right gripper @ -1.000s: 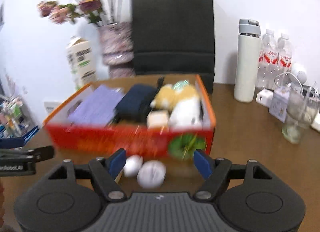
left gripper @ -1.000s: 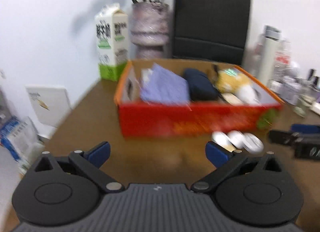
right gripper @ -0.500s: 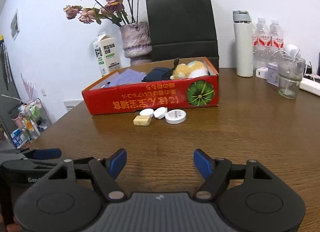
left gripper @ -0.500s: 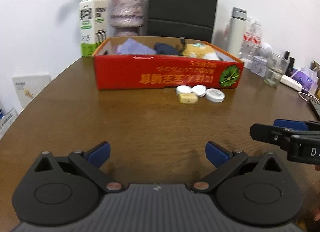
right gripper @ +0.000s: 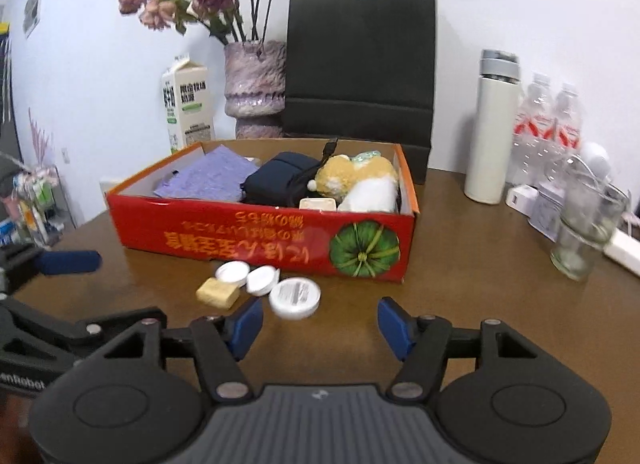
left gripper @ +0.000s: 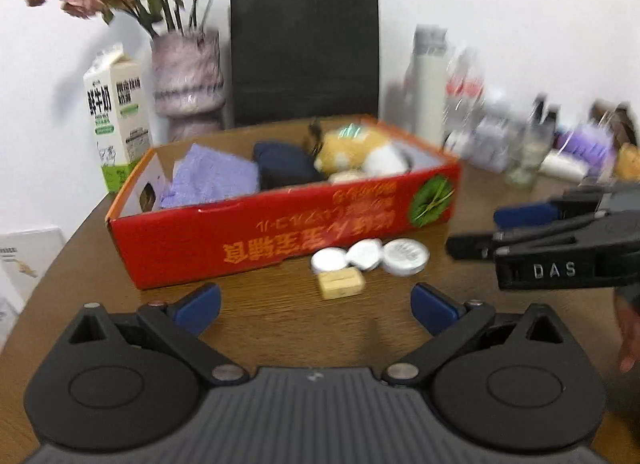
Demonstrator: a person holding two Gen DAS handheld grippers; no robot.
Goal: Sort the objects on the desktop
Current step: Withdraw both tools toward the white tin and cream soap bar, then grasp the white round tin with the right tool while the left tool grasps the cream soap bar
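A red cardboard box (left gripper: 280, 240) (right gripper: 256, 236) stands on the brown table and holds a purple cloth (right gripper: 204, 179), a dark pouch (right gripper: 276, 183) and a plush toy (right gripper: 352, 179). In front of it lie three white round tins (left gripper: 370, 256) (right gripper: 294, 298) and a small yellow block (left gripper: 341, 284) (right gripper: 217, 292). My left gripper (left gripper: 316, 310) is open and empty, just short of the block. My right gripper (right gripper: 320, 324) is open and empty, just behind the largest tin. Each gripper shows in the other's view.
Behind the box stand a milk carton (right gripper: 186, 103), a vase of dried flowers (right gripper: 256, 87) and a black paper bag (right gripper: 360, 63). At the right are a white flask (right gripper: 496, 123), water bottles (right gripper: 548, 127), a glass (right gripper: 584, 240) and a power strip (right gripper: 624, 252).
Both grippers have moved forward toward the box and the small items; these now appear larger and closer. Both stay open.
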